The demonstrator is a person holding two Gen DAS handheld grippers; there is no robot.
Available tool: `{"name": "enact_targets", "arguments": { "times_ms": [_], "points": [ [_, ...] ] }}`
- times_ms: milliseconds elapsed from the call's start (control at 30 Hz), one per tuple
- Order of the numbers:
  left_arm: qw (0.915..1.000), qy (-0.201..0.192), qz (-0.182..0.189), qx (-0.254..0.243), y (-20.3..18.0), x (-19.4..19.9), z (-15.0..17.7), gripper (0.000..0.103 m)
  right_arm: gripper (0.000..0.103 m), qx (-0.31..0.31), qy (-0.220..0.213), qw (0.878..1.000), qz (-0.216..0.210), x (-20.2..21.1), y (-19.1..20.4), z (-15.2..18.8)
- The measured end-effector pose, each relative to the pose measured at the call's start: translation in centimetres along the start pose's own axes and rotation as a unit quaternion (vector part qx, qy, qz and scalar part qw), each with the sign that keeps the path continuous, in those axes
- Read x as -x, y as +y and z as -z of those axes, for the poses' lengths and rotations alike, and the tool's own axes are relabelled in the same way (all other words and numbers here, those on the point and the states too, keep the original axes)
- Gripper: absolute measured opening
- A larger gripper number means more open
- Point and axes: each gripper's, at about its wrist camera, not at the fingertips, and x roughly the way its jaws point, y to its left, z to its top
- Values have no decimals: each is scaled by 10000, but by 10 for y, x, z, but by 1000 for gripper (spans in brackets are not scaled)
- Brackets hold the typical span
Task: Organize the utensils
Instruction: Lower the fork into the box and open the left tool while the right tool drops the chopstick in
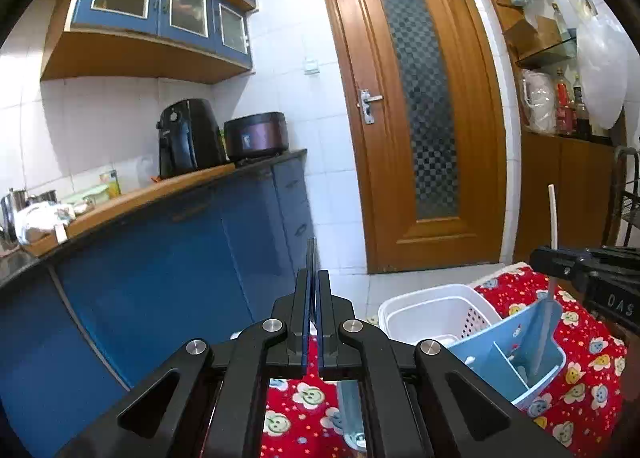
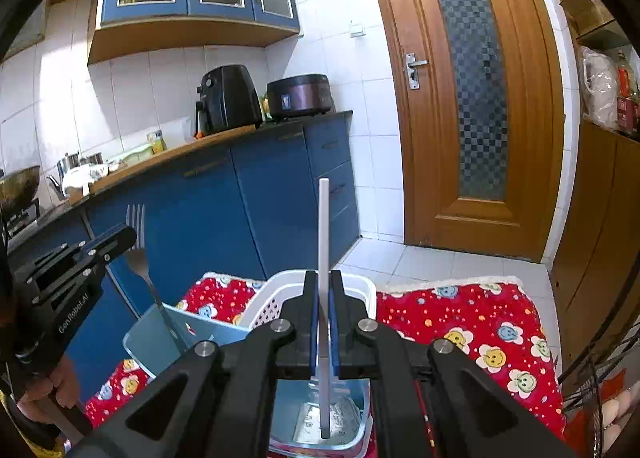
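Observation:
My left gripper (image 1: 314, 276) is shut on a metal fork (image 2: 138, 254), gripped near the neck with the tines up. The fork's handle hangs down by the left wall of a light-blue utensil holder (image 2: 152, 332); I cannot tell whether it is inside. My right gripper (image 2: 324, 278) is shut on a long white utensil (image 2: 323, 218) held upright. In the left wrist view its flat grey lower part (image 1: 544, 322) reaches down into the blue holder (image 1: 516, 362). A white plastic basket (image 1: 432, 310) stands directly behind the holder.
Holder and basket rest on a red flowered cloth (image 2: 460, 318). Blue cabinets under a counter (image 2: 224, 194) stand to the left, carrying an air fryer and a cooker. A wooden door (image 2: 476, 98) is ahead. A wire rack with eggs (image 2: 612, 418) is at the right.

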Motion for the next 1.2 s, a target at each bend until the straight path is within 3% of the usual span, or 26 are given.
{"name": "enact_targets", "arguments": {
  "times_ms": [433, 633, 733, 1200],
  "points": [
    [9988, 293, 368, 158, -4, -6, 13, 6, 7, -118, 167, 9997, -134, -3, 1, 13],
    [9980, 373, 467, 210, -6, -3, 13, 15, 32, -236, 120, 9994, -232, 4, 0, 11],
    [9977, 347, 535, 246, -4, 1, 10, 22, 33, -308, 53, 9991, -296, 9, -1, 8],
    [9955, 408, 709, 480, 8, 30, -4, 22, 36, -461, -160, 9980, -395, 49, -1, 1]
  ]
}}
